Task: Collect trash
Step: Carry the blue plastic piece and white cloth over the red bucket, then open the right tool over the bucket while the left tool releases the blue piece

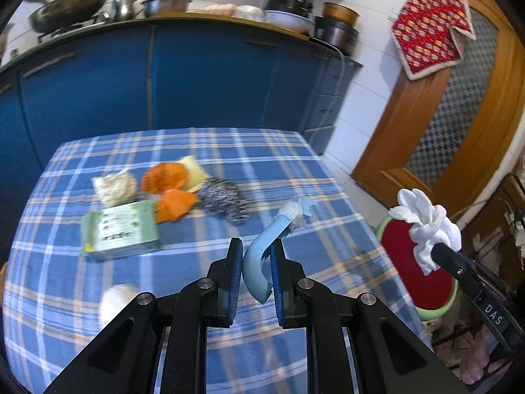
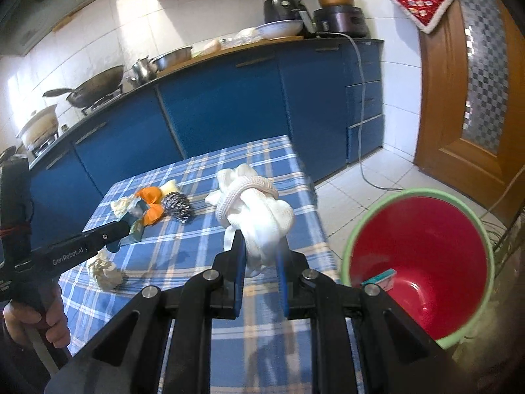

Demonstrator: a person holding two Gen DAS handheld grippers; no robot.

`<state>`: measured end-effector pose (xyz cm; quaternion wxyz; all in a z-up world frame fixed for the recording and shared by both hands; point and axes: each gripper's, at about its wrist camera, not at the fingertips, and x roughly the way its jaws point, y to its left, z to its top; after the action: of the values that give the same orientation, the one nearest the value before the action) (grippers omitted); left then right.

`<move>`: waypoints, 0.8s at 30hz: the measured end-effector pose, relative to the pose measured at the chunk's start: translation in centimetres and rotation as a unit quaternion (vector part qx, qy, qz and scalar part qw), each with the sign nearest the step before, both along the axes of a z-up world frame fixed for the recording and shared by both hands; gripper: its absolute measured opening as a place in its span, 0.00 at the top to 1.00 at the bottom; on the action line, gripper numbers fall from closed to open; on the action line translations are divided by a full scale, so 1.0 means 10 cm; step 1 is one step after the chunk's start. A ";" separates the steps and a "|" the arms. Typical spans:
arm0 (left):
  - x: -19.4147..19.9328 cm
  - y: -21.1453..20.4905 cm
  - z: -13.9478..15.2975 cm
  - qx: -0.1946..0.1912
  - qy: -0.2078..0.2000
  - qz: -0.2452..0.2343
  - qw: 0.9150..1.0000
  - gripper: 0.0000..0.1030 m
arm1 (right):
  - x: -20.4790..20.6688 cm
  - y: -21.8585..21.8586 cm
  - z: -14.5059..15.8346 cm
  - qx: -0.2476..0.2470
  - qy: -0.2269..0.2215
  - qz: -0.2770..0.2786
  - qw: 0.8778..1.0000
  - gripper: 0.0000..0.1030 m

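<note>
My left gripper is shut on a curved light-blue plastic handle whose far end is wrapped in white; it hangs over the plaid table. To its right, my right gripper is shut on a knotted white cloth bundle, held near the table's right edge. A red bin with a green rim stands on the floor just right of the table, with a small teal box inside. In the right wrist view the left gripper shows at the left.
On the table lie orange peel, a steel scourer, a green box, crumpled paper and a white wad. Blue cabinets stand behind. A wooden door is at the right.
</note>
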<state>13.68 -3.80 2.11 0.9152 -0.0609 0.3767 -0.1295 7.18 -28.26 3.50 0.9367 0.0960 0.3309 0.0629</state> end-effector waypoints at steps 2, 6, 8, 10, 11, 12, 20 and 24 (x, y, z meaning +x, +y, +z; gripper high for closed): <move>0.01 -0.12 0.01 0.001 0.000 -0.012 1.000 0.83 | -0.03 -0.08 0.00 0.001 0.001 -0.011 1.000 0.81; 0.04 -0.37 0.01 0.004 0.002 -0.037 0.999 0.83 | -0.08 -0.29 -0.03 0.003 0.006 -0.038 0.999 0.81; 0.05 -0.52 0.00 0.006 0.004 -0.051 0.999 0.83 | -0.10 -0.39 -0.05 0.004 0.009 -0.052 0.999 0.81; 0.05 -0.67 -0.01 0.011 0.005 -0.065 0.998 0.83 | -0.12 -0.48 -0.09 0.006 0.013 -0.063 0.998 0.81; 0.06 -0.74 -0.01 0.013 0.005 -0.071 0.997 0.83 | -0.13 -0.51 -0.10 0.006 0.014 -0.066 0.998 0.81; 0.07 -0.81 -0.01 0.015 0.005 -0.077 0.997 0.83 | -0.13 -0.55 -0.12 0.007 0.016 -0.072 0.997 0.81; 0.12 -1.33 -0.05 0.030 0.008 -0.121 0.992 0.83 | -0.19 -0.86 -0.27 0.014 0.032 -0.106 0.994 0.81; 0.14 -1.55 -0.09 0.037 0.014 -0.139 0.989 0.83 | -0.19 -0.98 -0.37 0.019 0.041 -0.118 0.992 0.80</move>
<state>15.05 -19.31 1.17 0.8844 0.0245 0.3990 -0.2408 5.30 -38.09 -0.21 0.9209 0.1553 0.3545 -0.0461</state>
